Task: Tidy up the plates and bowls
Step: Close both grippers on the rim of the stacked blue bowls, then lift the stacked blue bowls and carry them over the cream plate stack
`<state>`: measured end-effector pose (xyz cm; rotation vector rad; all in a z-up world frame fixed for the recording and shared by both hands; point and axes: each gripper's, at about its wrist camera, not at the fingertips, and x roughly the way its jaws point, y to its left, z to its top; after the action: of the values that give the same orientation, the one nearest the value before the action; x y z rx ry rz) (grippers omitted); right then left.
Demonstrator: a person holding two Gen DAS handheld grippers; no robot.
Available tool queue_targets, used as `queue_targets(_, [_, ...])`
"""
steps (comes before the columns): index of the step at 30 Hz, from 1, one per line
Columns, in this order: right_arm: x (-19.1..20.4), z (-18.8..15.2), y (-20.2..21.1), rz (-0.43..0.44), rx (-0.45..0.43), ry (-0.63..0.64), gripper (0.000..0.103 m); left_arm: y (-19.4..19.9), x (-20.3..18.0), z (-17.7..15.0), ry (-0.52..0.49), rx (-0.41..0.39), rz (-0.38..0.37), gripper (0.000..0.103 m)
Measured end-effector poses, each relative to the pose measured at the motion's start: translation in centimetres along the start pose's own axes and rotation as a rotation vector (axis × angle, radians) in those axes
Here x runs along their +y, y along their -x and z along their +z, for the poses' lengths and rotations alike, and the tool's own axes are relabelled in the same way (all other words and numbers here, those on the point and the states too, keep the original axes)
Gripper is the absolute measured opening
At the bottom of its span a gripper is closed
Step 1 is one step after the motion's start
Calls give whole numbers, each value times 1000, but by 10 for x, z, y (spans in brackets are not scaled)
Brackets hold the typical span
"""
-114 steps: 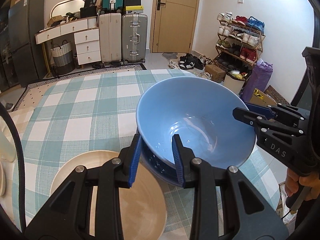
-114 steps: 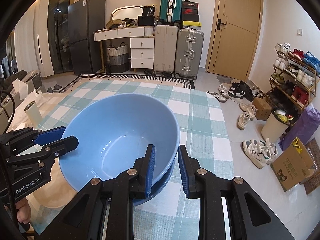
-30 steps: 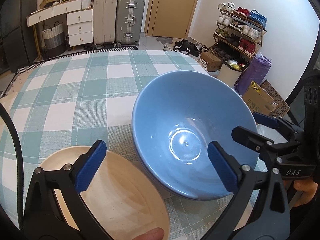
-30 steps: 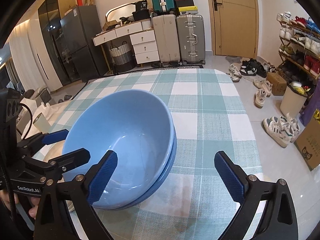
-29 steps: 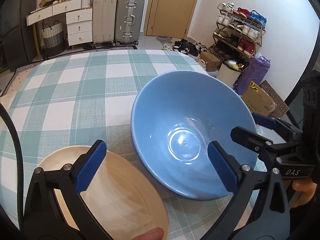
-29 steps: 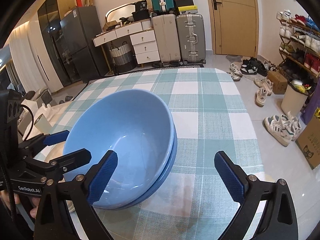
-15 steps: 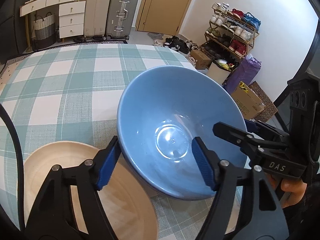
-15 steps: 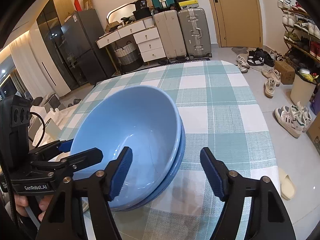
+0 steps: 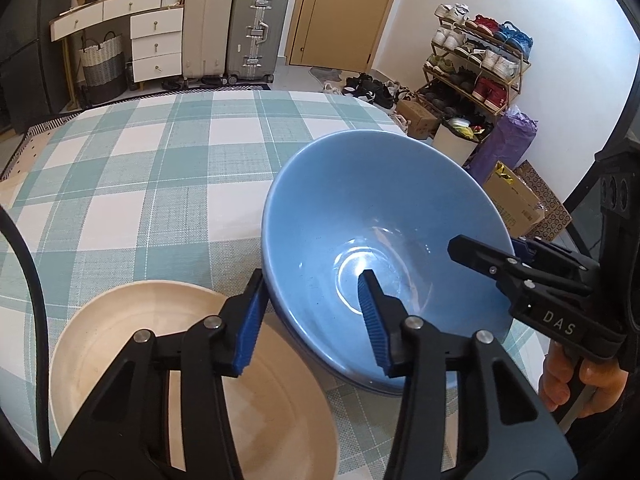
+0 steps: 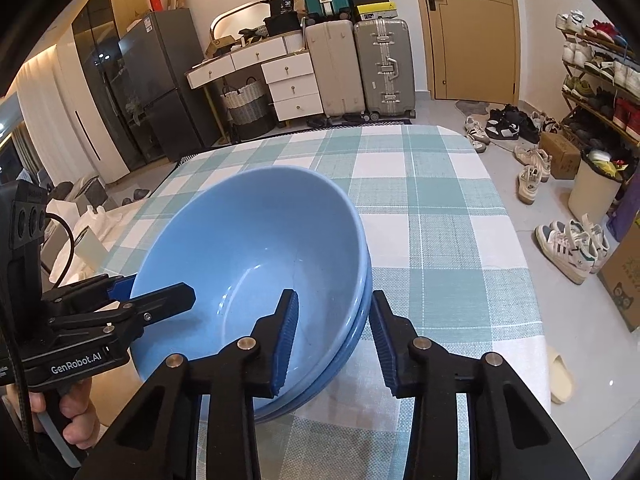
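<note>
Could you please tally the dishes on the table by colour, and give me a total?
Blue bowls: 2, nested, the upper bowl sitting in the lower bowl.
Cream plate: 1, beside the stack.
Total: 3 dishes on the checked tablecloth.

The lower blue bowl [image 10: 352,344] showed only as a thin rim band under the upper blue bowl [image 10: 248,248]. The cream plate [image 9: 120,320] was cut off at 6 o'clock behind the left gripper [image 9: 310,320]. Whether the right gripper [image 10: 334,336] touched the rims perhaps could not be told.
</note>
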<state>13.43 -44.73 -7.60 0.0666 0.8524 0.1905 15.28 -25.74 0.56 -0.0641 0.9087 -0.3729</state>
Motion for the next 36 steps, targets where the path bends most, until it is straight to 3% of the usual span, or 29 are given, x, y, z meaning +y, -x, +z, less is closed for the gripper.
queue_targets(15, [15,5,25,-14,-46,38,38,34,-3,-1,-22,-77,20,43])
queue_targets(36, [69,11,81,-9,-129,131,38,131,-1,-19,-14,-213,81,43])
